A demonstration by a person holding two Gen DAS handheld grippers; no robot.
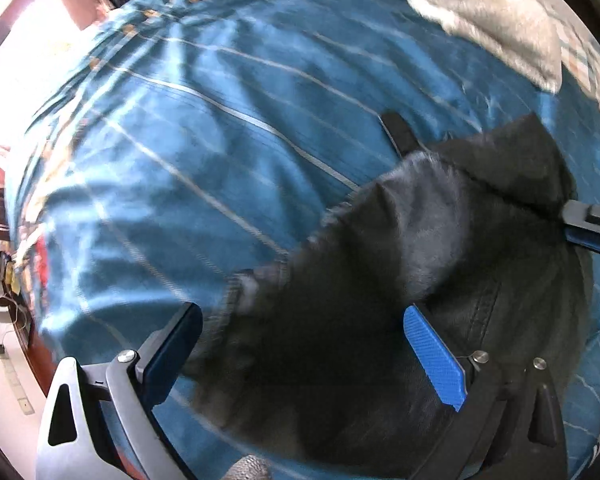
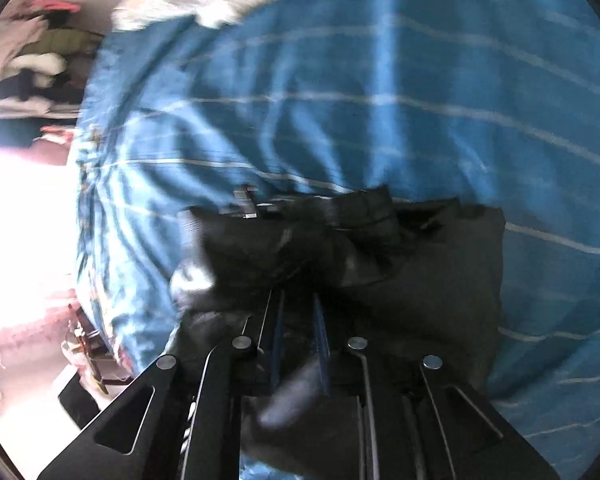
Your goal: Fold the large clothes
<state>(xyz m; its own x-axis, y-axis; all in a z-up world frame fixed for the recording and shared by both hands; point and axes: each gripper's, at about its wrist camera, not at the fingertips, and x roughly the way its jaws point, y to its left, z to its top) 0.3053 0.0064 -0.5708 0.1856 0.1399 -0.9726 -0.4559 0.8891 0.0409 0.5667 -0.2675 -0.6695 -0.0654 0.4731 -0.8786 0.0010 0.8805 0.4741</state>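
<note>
Left wrist view: my left gripper (image 1: 300, 344) stands with its jaws wide apart over the dark garment (image 1: 380, 320), which lies bunched on the blue bedspread (image 1: 180, 160); its ribbed hem sits between my fingers, though the pads press nothing. Broad open cover stretches ahead to the bed's far edge. A pale fluffy blanket (image 1: 480, 12) sits well apart at the top right.

Right wrist view: my right gripper (image 2: 298, 320) has its jaws nearly together, clamped on a fold of the dark garment (image 2: 420, 280). Free bedspread (image 2: 380, 100) spreads ahead and rightward; the bed's edge drops away at left.
</note>
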